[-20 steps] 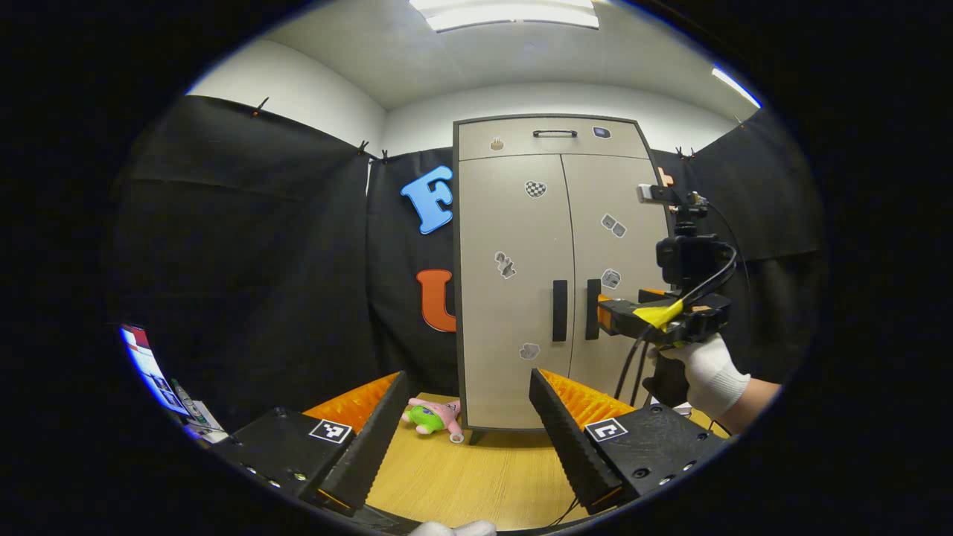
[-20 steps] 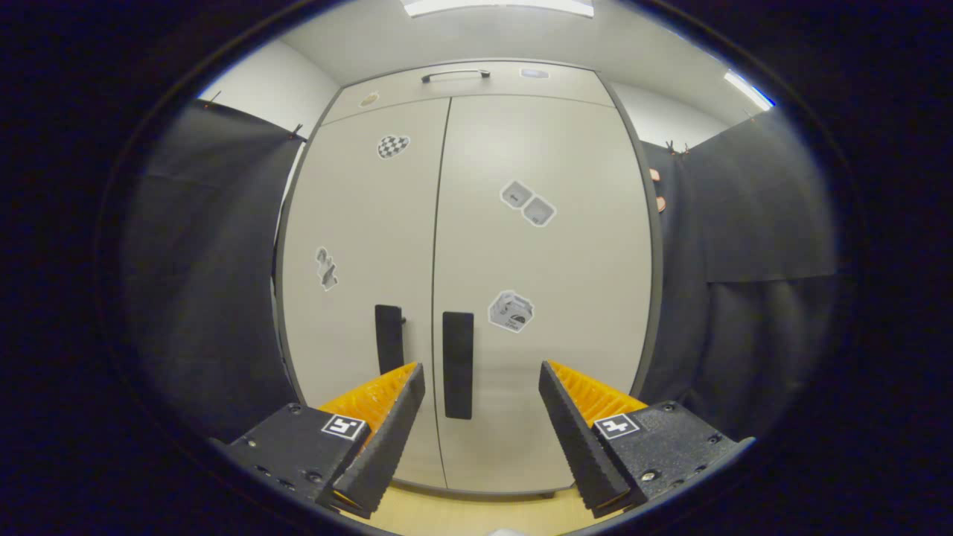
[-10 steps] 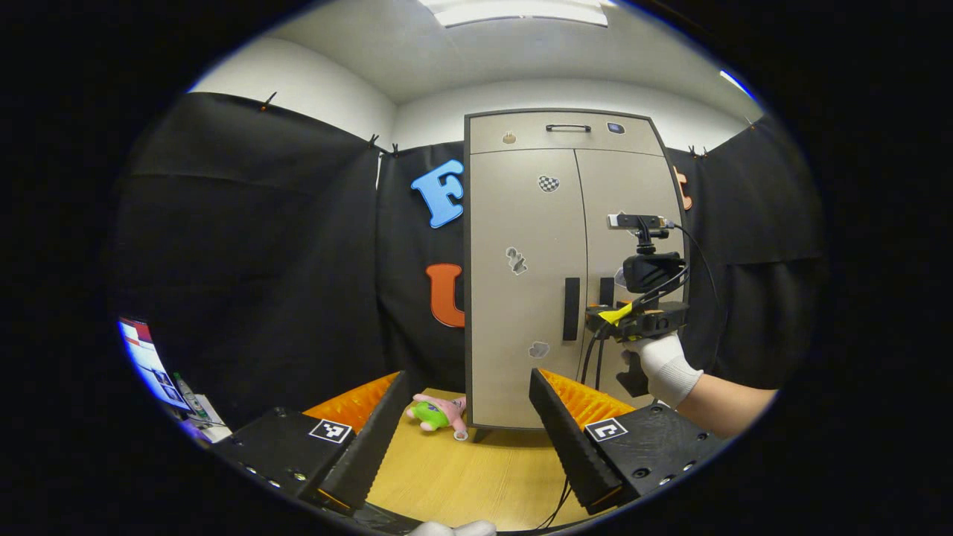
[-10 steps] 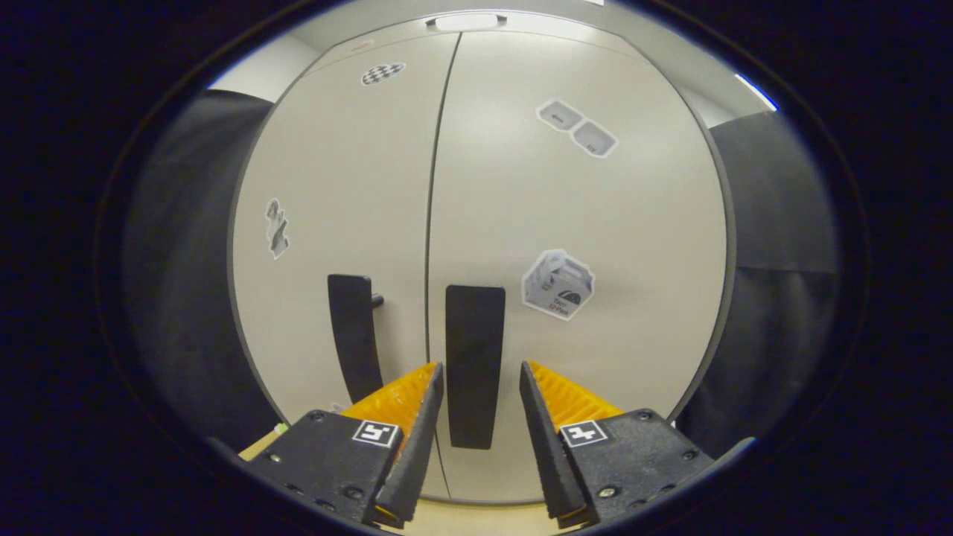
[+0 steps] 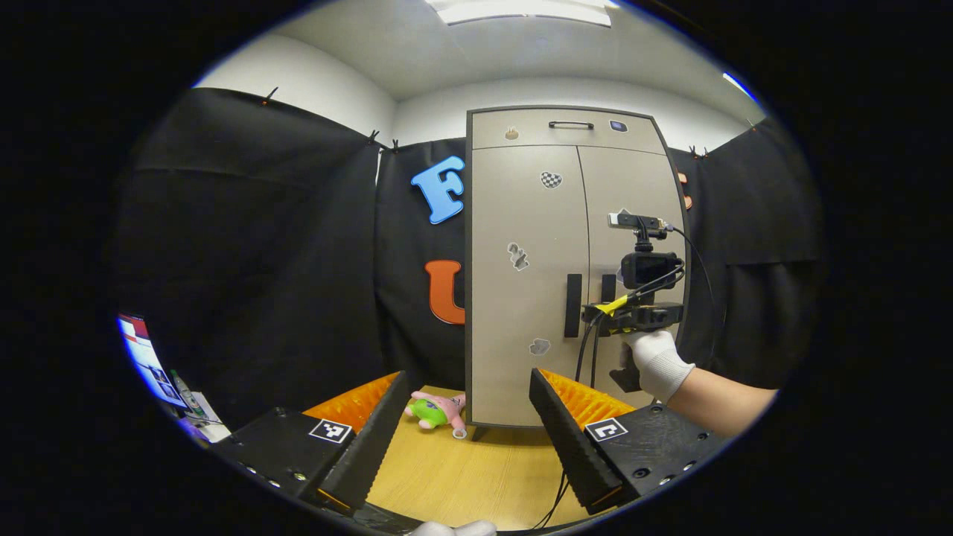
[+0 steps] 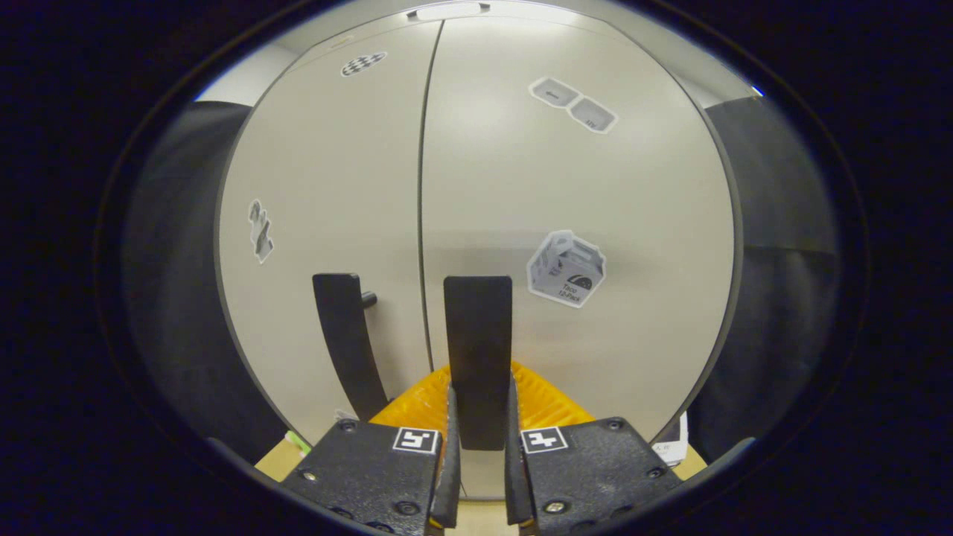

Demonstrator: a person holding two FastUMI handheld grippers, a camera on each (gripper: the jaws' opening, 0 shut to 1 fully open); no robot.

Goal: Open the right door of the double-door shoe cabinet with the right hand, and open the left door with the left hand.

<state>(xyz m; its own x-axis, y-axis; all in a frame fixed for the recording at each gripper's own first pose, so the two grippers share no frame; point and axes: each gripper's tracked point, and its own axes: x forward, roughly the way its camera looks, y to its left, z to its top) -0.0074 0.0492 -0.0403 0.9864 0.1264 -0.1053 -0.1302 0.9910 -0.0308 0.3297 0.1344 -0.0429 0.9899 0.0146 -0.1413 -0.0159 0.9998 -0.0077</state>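
Currently, the left hand-held gripper (image 5: 461, 432) is held back from the shoe cabinet (image 5: 521, 298), its fingers wide apart over bare desk (image 5: 461, 476). A plush toy (image 5: 435, 411) lies at the cabinet's left front foot. Both beige doors are seen shut along the centre seam, each with a dark vertical handle and a few stickers. The left door handle (image 6: 344, 342) stands free. The right hand-held gripper (image 6: 479, 461) is clamped on the lower end of the right door handle (image 6: 478, 350), a finger pressed on either side.
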